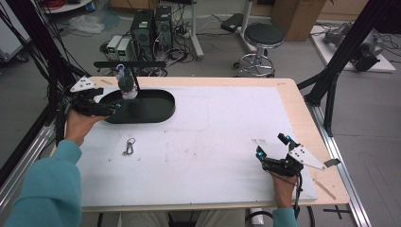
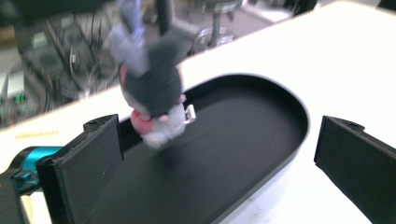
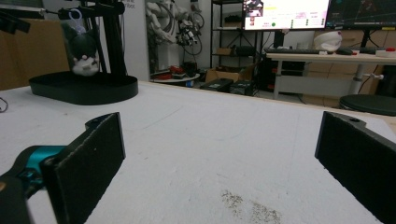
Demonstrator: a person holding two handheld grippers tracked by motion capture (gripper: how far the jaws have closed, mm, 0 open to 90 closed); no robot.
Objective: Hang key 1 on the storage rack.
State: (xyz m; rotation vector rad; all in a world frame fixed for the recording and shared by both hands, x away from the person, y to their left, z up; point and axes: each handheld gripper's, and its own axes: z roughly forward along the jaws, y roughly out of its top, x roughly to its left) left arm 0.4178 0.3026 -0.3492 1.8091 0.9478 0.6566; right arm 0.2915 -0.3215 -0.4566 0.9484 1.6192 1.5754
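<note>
Two grippers in frame. Left gripper (image 1: 115, 108) at rim of black oval tray (image 1: 163, 109), jaws wide apart, nothing between them. Plush toy (image 2: 153, 103) hanging by its loop from black stand (image 1: 124, 64), above the tray's far end. Probably light, soft, compressible; likely to swing if nudged. Best grip across the round body. Right gripper (image 1: 270, 151) resting on white table (image 1: 213, 137), jaws wide, empty.

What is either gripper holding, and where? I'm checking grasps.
Nothing: the left gripper stands open short of the hanging plush toy, and the right gripper is open too.
</note>
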